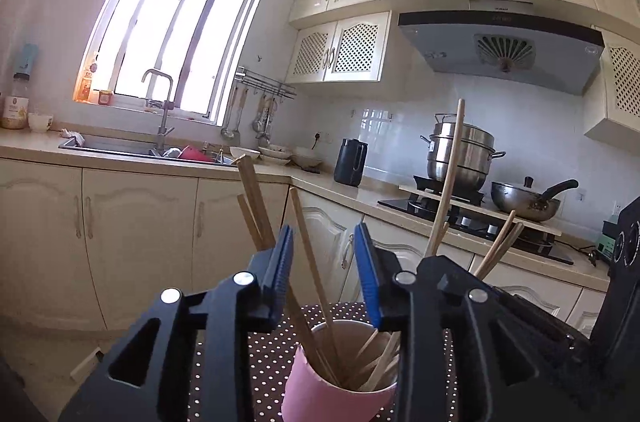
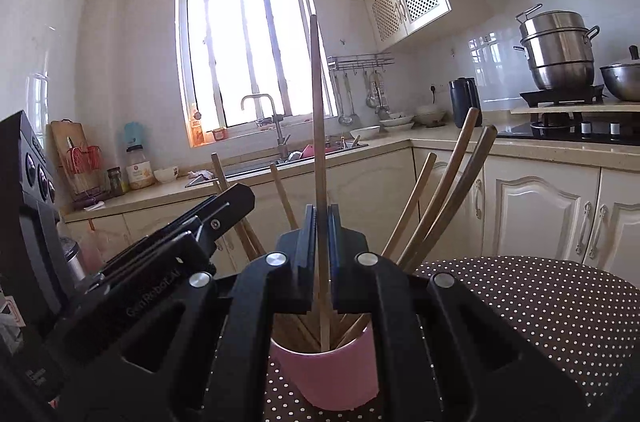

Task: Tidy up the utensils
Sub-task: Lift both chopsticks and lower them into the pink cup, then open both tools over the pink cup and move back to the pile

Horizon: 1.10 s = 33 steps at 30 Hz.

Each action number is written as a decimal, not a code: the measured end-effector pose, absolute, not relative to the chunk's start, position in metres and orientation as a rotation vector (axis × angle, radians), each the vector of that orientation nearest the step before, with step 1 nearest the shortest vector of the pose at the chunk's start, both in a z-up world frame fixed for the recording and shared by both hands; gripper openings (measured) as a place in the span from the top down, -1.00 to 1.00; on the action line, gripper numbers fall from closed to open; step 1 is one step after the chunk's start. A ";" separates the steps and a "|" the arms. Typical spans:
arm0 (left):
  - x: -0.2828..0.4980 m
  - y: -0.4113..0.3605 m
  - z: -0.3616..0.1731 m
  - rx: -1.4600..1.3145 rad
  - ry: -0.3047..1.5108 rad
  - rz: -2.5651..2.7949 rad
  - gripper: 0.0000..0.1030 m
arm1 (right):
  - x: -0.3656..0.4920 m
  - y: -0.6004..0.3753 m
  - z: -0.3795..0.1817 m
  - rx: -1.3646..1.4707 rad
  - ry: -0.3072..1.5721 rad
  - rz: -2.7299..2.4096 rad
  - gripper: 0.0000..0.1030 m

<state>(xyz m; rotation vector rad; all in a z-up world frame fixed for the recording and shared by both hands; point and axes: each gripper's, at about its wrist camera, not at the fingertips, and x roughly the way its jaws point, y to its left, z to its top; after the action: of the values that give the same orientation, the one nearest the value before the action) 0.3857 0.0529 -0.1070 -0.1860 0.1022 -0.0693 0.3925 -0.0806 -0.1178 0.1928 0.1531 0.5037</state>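
Right hand-held gripper (image 2: 322,218): clamped on one upright chopstick (image 2: 318,126), its lower end inside the pink cup (image 2: 326,374).
Left hand-held gripper (image 1: 324,242): jaws wide, holding nothing.
Cup: on the polka-dot surface (image 2: 540,310), near its edge.
Progress: most wooden utensils (image 2: 440,190) already lean in the cup; release remains.
Look: pale, slender sticks.

Right gripper (image 2: 322,222) closed on a single upright wooden chopstick (image 2: 318,126), its lower end inside the pink cup (image 2: 326,374). Cup stands on the polka-dot tabletop (image 2: 540,310) and holds further chopsticks (image 2: 448,194) leaning outward. Left gripper body (image 2: 168,254) visible alongside at left, jaw state indeterminate
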 end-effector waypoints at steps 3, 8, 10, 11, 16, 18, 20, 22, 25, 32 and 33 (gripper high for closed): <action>0.377 0.052 -0.102 -0.168 0.107 -0.058 0.12 | 0.386 -0.084 -0.115 0.199 0.161 0.482 0.82; 0.360 0.054 -0.091 -0.146 0.112 -0.037 -0.04 | 0.370 -0.093 -0.107 0.199 0.155 0.460 0.38; 0.350 0.053 -0.086 -0.138 0.104 -0.040 -0.08 | 0.359 -0.097 -0.102 0.190 0.143 0.453 0.28; 0.345 0.052 -0.083 -0.131 0.099 -0.039 -0.11 | 0.354 -0.099 -0.099 0.184 0.139 0.448 0.22; 0.315 0.039 -0.071 -0.099 0.079 -0.054 -0.18 | 0.323 -0.113 -0.086 0.169 0.113 0.428 0.19; 0.304 0.033 -0.068 -0.088 0.076 -0.064 -0.20 | 0.311 -0.120 -0.081 0.164 0.105 0.421 0.18; 0.291 0.026 -0.066 -0.081 0.073 -0.076 -0.21 | 0.294 -0.127 -0.077 0.149 0.091 0.404 0.13; 0.279 0.019 -0.065 -0.080 0.076 -0.088 -0.25 | 0.277 -0.134 -0.074 0.124 0.082 0.380 0.06; 0.264 0.009 -0.066 -0.072 0.083 -0.109 -0.31 | 0.254 -0.143 -0.074 0.084 0.071 0.347 0.00; 0.236 -0.019 -0.075 -0.021 0.136 -0.129 -0.34 | 0.221 -0.168 -0.082 0.059 0.108 0.306 -0.15; 0.233 -0.024 -0.077 -0.010 0.150 -0.130 -0.34 | 0.218 -0.172 -0.083 0.059 0.118 0.302 -0.17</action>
<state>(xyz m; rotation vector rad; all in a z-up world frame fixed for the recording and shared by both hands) 0.2330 -0.0236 -0.0768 -0.0101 0.1502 -0.1298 0.2180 -0.1720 -0.0833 0.0589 0.1182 0.3020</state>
